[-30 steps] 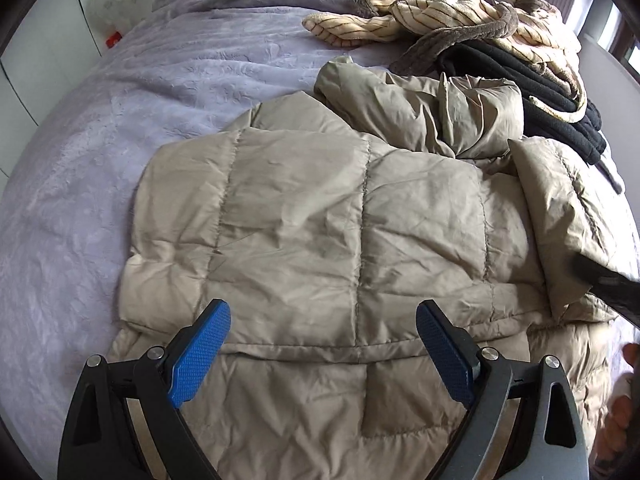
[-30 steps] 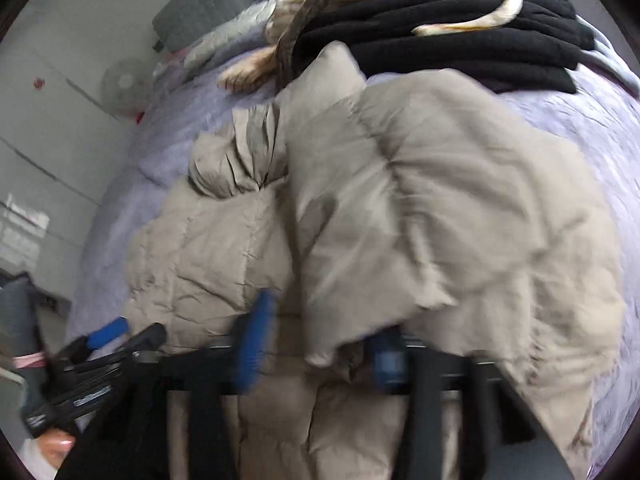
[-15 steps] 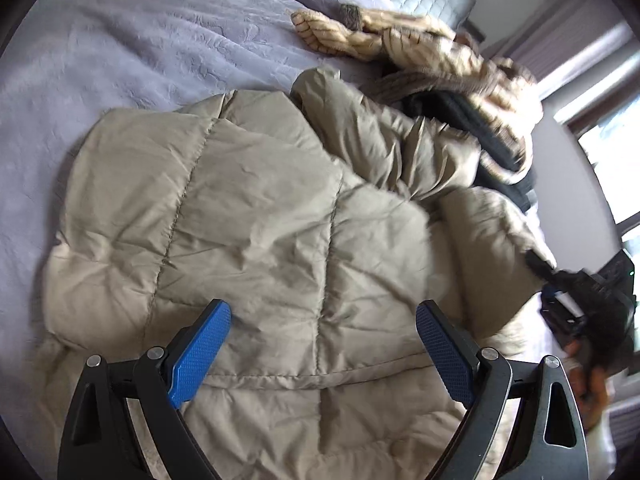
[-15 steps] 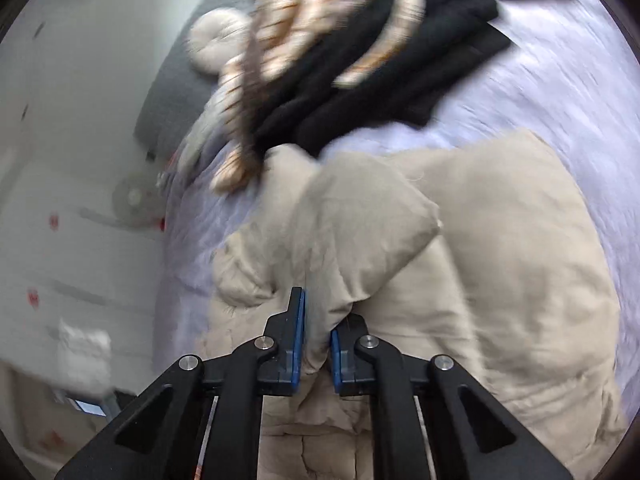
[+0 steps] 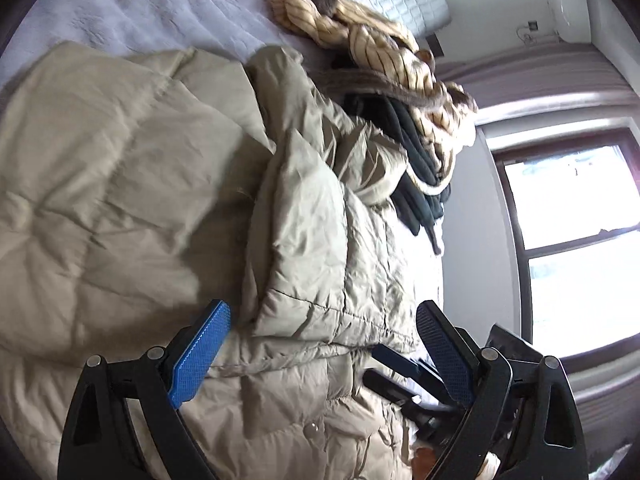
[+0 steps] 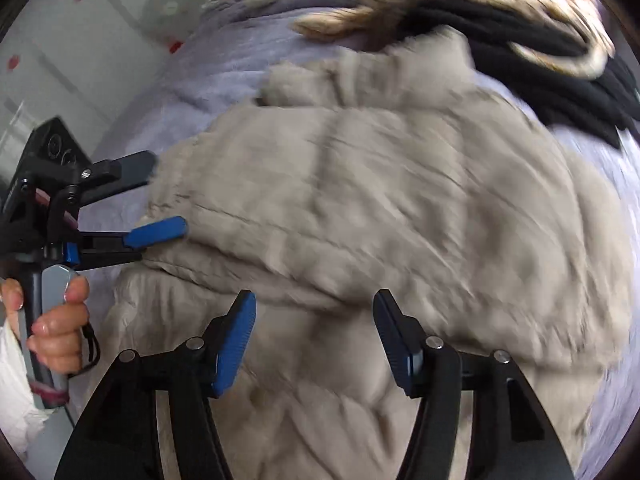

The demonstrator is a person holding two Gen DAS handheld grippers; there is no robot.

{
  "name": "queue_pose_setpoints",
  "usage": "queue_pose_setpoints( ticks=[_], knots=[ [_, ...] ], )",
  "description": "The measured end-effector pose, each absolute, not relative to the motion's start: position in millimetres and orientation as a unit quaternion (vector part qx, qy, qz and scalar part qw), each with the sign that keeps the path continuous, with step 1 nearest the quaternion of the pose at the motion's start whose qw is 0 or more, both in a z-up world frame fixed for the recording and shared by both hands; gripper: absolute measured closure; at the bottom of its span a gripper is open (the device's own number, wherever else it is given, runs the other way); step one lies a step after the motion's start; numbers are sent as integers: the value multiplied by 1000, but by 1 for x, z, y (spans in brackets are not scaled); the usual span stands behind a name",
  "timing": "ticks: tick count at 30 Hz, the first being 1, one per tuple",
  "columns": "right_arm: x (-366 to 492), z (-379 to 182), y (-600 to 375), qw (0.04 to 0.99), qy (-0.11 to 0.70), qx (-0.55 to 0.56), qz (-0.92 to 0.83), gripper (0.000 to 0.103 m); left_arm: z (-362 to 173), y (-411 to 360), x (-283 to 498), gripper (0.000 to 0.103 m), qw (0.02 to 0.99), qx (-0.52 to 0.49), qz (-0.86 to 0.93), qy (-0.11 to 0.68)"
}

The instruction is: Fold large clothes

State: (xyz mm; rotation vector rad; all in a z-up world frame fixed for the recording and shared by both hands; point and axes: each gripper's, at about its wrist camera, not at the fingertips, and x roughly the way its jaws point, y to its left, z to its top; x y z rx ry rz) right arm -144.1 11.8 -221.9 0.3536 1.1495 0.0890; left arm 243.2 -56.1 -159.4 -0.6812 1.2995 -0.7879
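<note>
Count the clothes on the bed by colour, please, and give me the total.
Beige: 1, the puffer jacket spread on the bed.
Black: 1, the dark garment; it may be more than one piece, I cannot tell.
Cream with dark stripes: 1, the striped garment lying on the black one.
Total: 3

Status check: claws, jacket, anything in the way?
Left claw open, empty, over jacket. Right claw open, empty; sleeve lies folded across jacket. Clothes pile at bed's far end, touching jacket's collar.
</note>
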Motion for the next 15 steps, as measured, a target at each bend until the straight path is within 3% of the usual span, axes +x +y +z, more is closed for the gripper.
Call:
queue_pose_setpoints(
  ticks=[4, 8, 9, 10, 11, 12, 15],
  knots=[
    [-175, -238, -94, 788, 529, 312, -39, 38, -170, -76, 246, 8, 671, -279, -341, 597],
    [-202, -249, -172, 766, 465, 435, -88, 39, -170, -98, 248, 11, 683, -250, -336, 598],
    [-204, -251, -183, 764, 453, 449, -99, 49, -166, -104, 248, 36, 689, -243, -338, 592],
    [-207, -255, -198, 761, 442, 463, -109, 61, -161, -111, 247, 78, 696, -225, -345, 589],
    [-207, -258, -207, 757, 438, 470, -114, 85, -159, -116, 247, 95, 699, -210, -344, 591],
    [-203, -259, -205, 756, 434, 477, -114, 91, -157, -116, 246, 94, 703, -203, -341, 590],
    [-188, -257, -197, 768, 433, 462, -95, 94, -144, -100, 233, 94, 728, -198, -337, 563]
  ],
)
